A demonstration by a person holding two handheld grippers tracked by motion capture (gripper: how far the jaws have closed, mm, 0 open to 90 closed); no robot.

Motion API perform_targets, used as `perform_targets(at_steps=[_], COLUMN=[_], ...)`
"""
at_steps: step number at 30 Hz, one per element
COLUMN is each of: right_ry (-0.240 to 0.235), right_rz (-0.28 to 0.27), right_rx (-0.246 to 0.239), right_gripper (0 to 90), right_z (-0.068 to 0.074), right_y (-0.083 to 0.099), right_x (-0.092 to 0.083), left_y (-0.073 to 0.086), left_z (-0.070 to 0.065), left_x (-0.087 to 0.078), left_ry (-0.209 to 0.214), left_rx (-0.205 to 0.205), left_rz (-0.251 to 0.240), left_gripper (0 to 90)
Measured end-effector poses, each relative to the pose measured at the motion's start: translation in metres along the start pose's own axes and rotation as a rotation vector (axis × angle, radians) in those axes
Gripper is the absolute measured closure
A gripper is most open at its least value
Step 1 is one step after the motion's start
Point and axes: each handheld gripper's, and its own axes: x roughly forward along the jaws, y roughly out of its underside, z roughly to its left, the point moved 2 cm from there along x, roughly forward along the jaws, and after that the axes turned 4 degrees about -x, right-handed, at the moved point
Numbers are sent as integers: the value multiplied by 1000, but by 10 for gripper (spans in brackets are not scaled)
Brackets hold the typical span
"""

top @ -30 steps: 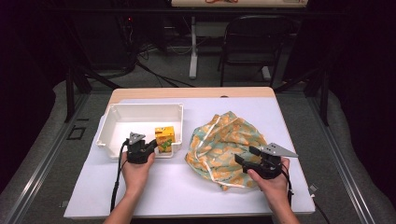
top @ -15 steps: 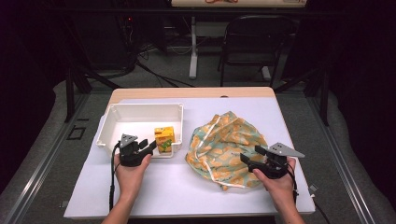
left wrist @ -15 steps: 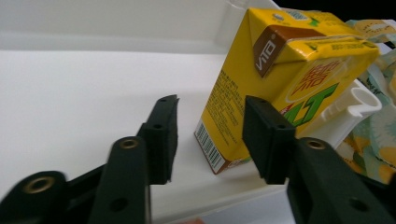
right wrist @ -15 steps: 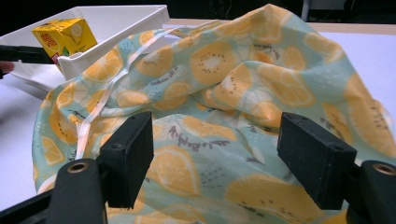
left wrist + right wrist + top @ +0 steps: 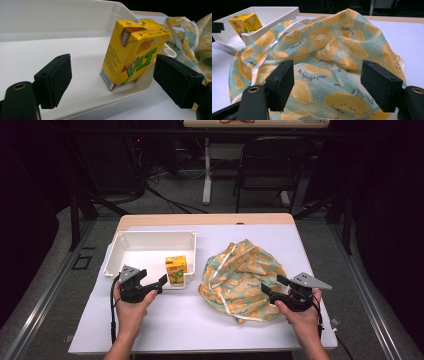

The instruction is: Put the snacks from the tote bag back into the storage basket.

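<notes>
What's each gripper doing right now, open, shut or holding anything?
Left gripper: jaws have just been opening, now open; yellow juice carton stands free between them in the white tray.
Right gripper: open at the fruit-print cloth bag, gripping nothing.

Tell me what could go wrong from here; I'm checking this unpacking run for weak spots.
The juice carton stands in the white tray's near corner, close to the rim. The left hand-held gripper, whose jaws have just been opening, sits right beside it and could tip it while pulling away. The right hand-held gripper is open over the loose fruit-print bag; its pads may pinch only a fold.
</notes>
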Motion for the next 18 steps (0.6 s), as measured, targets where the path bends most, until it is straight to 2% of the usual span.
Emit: perform_targets(at_steps=[4,7,8,15,18], right_ry=[3,6,6,12,13], right_rz=[-4,-3,-6,-1,-6], right_rx=[1,2,5,10,10], right_gripper=[264,263,263,257,247], right_z=[1,1,1,-3,-5], right_y=[-1,-1,0,4,3], right_x=[-1,-2,-2,-8,-10], left_y=[0,0,0,5,8], left_z=[-2,-3,-2,12,17], left_x=[-5,-7,-8,-21,-28], left_ry=[8,20,31,19,28], left_rx=[13,3,0,-1,12], left_rz=[2,7,9,-4,-7], left_gripper=[129,105,96,59,36])
